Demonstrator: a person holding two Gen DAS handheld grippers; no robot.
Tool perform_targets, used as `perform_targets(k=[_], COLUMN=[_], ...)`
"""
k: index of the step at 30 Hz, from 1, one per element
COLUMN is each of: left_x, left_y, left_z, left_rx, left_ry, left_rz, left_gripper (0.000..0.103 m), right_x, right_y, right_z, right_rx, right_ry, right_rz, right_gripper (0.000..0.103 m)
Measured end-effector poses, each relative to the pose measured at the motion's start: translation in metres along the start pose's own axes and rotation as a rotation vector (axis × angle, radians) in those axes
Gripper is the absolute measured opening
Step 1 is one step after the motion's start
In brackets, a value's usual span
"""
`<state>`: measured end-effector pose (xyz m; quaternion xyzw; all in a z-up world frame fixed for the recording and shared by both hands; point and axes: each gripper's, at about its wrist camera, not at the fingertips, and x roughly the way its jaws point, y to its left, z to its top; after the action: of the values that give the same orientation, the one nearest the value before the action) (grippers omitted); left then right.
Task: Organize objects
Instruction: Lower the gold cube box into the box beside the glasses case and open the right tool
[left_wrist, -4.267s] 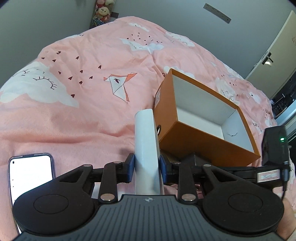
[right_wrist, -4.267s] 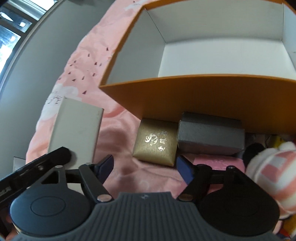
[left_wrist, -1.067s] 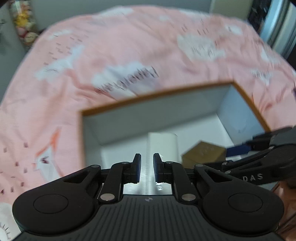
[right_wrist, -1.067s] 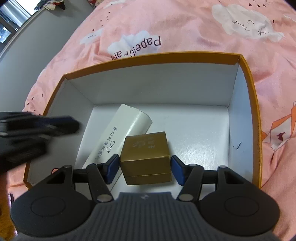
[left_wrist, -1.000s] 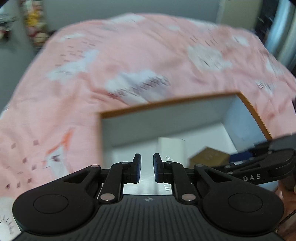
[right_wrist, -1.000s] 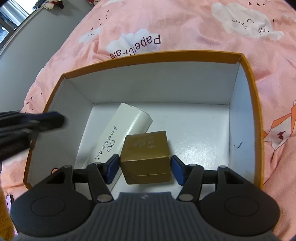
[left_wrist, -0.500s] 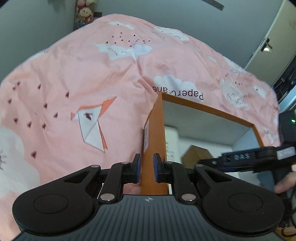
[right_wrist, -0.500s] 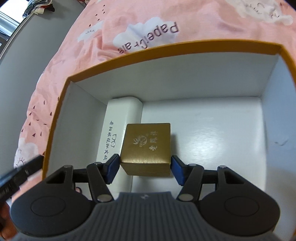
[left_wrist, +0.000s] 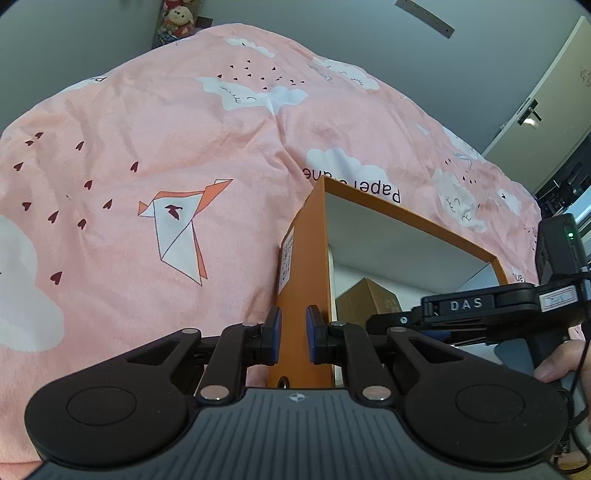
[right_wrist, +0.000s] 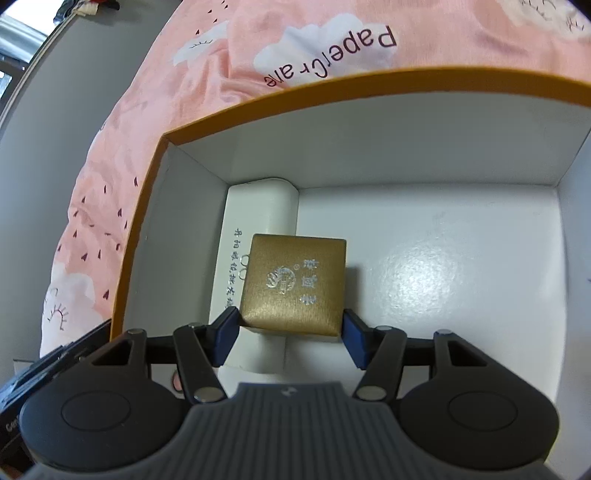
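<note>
Right wrist view looks down into the orange box (right_wrist: 147, 206). The right gripper (right_wrist: 290, 328) holds the gold box (right_wrist: 295, 284) between its two blue pads, one pad on each side. The gold box is low inside the orange box, just past the gripper's tips. It sits right beside the white case (right_wrist: 255, 251), and part of it covers the case. The white case lies along the box's left wall, with its long side running away from the camera toward the far wall. To the right of the gold box the white floor is bare, so I think the gold box will be set down there or right where it is.

Left wrist view shows the left gripper (left_wrist: 291, 334) outside the orange box (left_wrist: 303, 258), at its near corner. Its jaws are nearly closed with nothing in them. The orange wall shows through the small gap, but it looks to be behind the pads, not pinched. So the right hand is the one near the gold box (left_wrist: 364, 301).

I cannot tell if the gold box touches the floor yet; its bottom is hidden. The near end of the white case is hidden behind the gripper too. The writing on both is too small to read. The bed cover (left_wrist: 147, 147) is pink with clouds.
</note>
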<state>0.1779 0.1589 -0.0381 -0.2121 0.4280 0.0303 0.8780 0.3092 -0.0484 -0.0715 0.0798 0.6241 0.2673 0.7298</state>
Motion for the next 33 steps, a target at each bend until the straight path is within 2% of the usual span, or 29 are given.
perform_targets(k=[5, 8, 11, 15, 23, 29, 33], left_x=[0.000, 0.000, 0.000, -0.001, -0.006, -0.007, -0.007], left_y=[-0.001, -0.002, -0.001, 0.000, 0.001, 0.001, 0.001], left_z=[-0.003, -0.003, -0.004, -0.005, -0.006, -0.006, -0.006], left_rx=[-0.016, -0.017, -0.026, -0.034, -0.042, -0.045, -0.044], left_ry=[-0.001, -0.004, -0.003, -0.003, -0.022, -0.025, -0.026], left_rz=[0.017, 0.027, 0.025, 0.022, 0.004, -0.003, -0.002], left_gripper=[0.016, 0.016, 0.016, 0.015, 0.015, 0.015, 0.015], right_x=[0.000, 0.005, 0.013, 0.014, -0.017, -0.022, -0.024], right_y=[0.011, 0.018, 0.024, 0.028, 0.029, 0.022, 0.021], right_z=[-0.007, -0.011, -0.015, -0.019, -0.011, -0.015, -0.015], right_rx=[-0.129, -0.186, -0.222, -0.243, -0.266, -0.212, -0.213], right_ry=[-0.002, 0.017, 0.049, 0.039, 0.022, 0.137, 0.194], right_rz=[-0.148, -0.181, -0.181, -0.193, -0.184, -0.114, -0.120], right_gripper=[0.061, 0.061, 0.061, 0.061, 0.061, 0.061, 0.060])
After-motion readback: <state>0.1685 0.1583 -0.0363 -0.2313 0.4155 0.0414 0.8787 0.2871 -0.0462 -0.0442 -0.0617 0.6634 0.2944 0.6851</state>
